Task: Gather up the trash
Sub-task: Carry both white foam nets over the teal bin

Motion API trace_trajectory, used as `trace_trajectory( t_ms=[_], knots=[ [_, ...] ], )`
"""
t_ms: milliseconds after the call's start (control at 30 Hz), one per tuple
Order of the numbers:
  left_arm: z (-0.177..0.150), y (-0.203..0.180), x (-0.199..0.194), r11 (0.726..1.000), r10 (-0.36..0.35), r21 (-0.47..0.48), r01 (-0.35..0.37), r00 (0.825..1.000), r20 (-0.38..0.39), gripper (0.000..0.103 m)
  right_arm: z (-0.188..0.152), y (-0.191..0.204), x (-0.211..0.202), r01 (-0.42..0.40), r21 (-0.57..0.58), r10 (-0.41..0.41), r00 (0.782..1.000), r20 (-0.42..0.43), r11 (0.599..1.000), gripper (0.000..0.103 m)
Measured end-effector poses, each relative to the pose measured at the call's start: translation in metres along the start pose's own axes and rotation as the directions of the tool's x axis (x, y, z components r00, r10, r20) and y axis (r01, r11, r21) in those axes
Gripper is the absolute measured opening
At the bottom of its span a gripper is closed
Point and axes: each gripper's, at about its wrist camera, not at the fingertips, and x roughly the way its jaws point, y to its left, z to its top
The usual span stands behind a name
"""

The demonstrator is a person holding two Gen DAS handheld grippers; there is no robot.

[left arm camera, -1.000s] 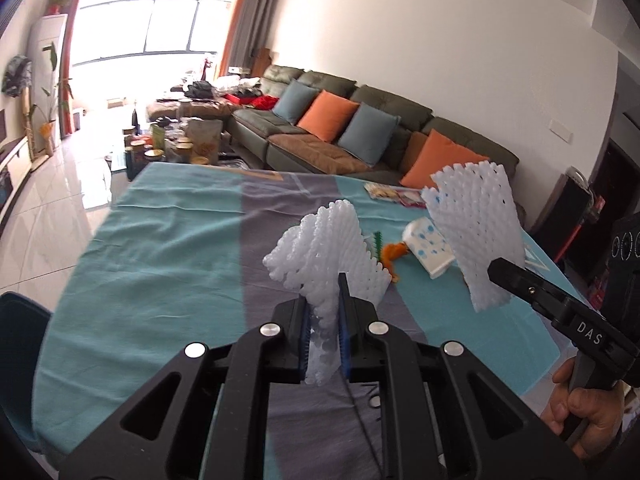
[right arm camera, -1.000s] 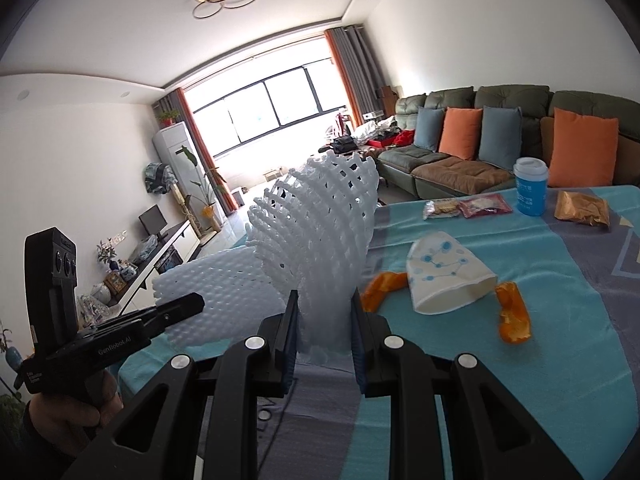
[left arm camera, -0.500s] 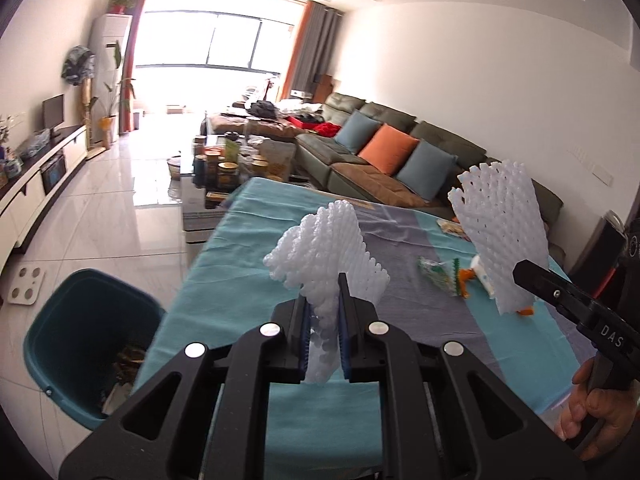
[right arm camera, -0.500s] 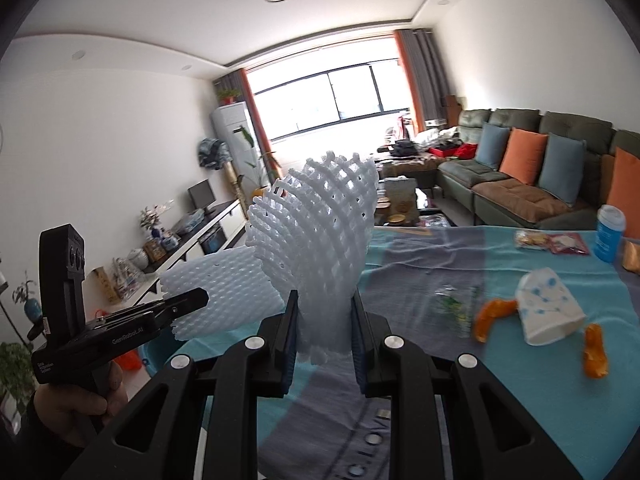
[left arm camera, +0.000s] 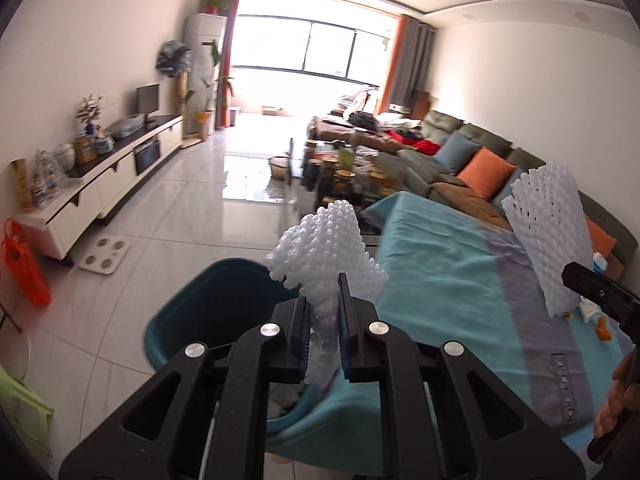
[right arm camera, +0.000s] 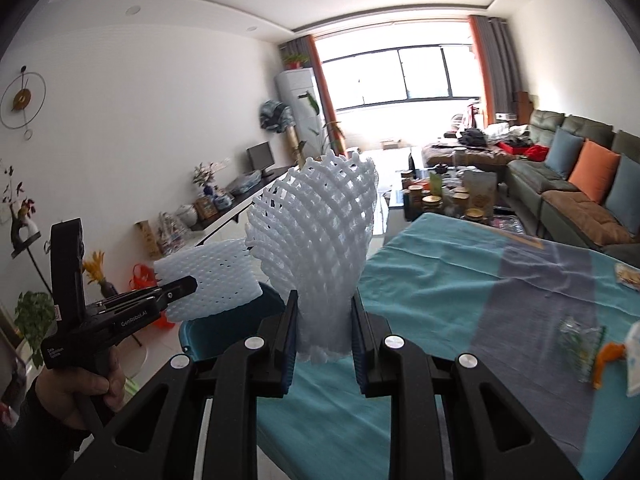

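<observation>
My left gripper (left arm camera: 323, 300) is shut on a white foam fruit net (left arm camera: 324, 244), held over the near rim of a teal trash bin (left arm camera: 200, 312) that stands on the floor beside the table. My right gripper (right arm camera: 324, 308) is shut on a second, more open-meshed white foam net (right arm camera: 320, 240), above the edge of the table's teal cloth (right arm camera: 440, 280). In the right wrist view the left gripper (right arm camera: 176, 292) and its net (right arm camera: 212, 280) sit to the left, above the bin (right arm camera: 224, 328). In the left wrist view the right gripper's net (left arm camera: 548, 240) shows at the right.
An orange peel (right arm camera: 608, 354), a clear wrapper (right arm camera: 576, 340) and a white paper cup (right arm camera: 634, 360) lie on the table at the right. A bathroom scale (left arm camera: 105, 254), a low TV cabinet (left arm camera: 100, 184) and an orange bag (left arm camera: 24, 268) stand left; the sofa (left arm camera: 480, 164) is behind.
Both grippers have swung left, away from the middle of the table towards its end, each still holding its net. The teal bin has come into view under the left gripper.
</observation>
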Motion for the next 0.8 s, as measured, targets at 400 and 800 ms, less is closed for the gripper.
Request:
trace_trajectory(
  t_ms=[400, 800],
  knots=[
    [-0.023, 0.045, 0.038, 0.992, 0.123, -0.002, -0.124, 0.985, -0.118, 0.012, 0.011, 0.050, 0.108, -0.110, -0.083, 0.089, 0.972, -0.219, 0.990, 0.022],
    [-0.030, 0.047, 0.108, 0.985, 0.167, -0.006, -0.172, 0.964, -0.207, 0.012, 0.011, 0.081, 0.178, -0.146, -0.158, 0.078, 0.925, -0.373, 0.976, 0.022]
  ],
)
